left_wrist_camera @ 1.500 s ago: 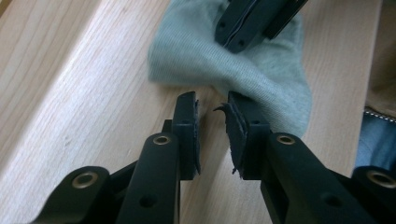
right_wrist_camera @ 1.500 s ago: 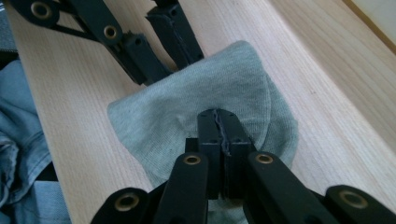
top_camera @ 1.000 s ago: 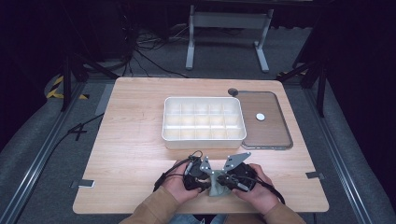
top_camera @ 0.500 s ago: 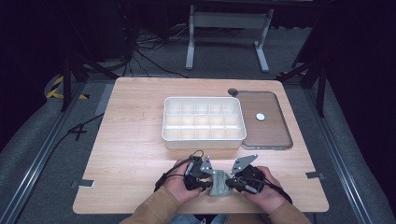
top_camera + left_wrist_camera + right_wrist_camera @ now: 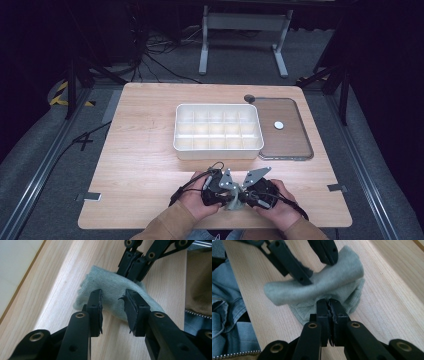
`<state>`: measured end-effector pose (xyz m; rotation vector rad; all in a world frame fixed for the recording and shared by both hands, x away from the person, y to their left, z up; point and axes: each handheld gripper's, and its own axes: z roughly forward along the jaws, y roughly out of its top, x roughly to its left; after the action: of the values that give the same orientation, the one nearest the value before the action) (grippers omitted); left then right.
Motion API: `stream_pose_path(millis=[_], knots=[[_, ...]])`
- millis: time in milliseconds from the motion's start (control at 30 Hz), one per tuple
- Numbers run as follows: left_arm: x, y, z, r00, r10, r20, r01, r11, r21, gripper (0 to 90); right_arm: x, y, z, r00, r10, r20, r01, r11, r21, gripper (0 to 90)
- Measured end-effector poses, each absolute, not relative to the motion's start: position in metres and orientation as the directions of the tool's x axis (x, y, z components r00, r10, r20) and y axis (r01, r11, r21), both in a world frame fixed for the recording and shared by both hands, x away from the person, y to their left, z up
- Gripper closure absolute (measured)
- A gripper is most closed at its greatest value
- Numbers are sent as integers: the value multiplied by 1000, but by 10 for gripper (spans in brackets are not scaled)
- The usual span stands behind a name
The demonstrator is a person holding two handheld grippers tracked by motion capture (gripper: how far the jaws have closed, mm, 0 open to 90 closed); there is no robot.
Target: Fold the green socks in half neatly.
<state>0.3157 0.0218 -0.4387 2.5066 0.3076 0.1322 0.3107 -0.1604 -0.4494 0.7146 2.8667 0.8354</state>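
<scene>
the left tool [image 5: 113, 311] stands with jaws apart, straddling a small grey-green cloth [image 5: 112, 291] without pinching it. half a second ago the two tools sat a little further apart in the high view; now they crowd together at the near edge of the counter [image 5: 145, 165]. the right tool [image 5: 328, 311] is clamped on the cloth's edge, so some folding or lifting looks likely. the cloth is soft ribbed knit, bunched in a fold; the counter is pale grained wood.
</scene>
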Motion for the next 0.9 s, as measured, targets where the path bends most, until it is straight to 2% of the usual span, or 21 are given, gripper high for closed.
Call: stream_pose_path(millis=[233,400,567,667,733,900], knots=[[314,15,-442,969,244,44,172,-788,591,655,312,-158,-451,-881,467,70,431,735,523,872],[311,14,-444,965,258,38,185,-780,597,645,316,-165,-454,-872,473,126,460,703,542,872],[313,13,-444,959,284,15,222,-780,585,644,316,-173,-453,-877,459,138,454,702,549,777],[314,11,-444,951,308,3,247,-770,588,640,316,-182,-446,-867,479,139,468,686,558,769],[314,11,-444,951,309,3,248,-767,592,638,315,-186,-440,-859,496,132,472,662,582,779],[315,10,-444,953,304,11,239,-769,593,633,309,-187,-428,-863,496,95,424,609,670,873]])
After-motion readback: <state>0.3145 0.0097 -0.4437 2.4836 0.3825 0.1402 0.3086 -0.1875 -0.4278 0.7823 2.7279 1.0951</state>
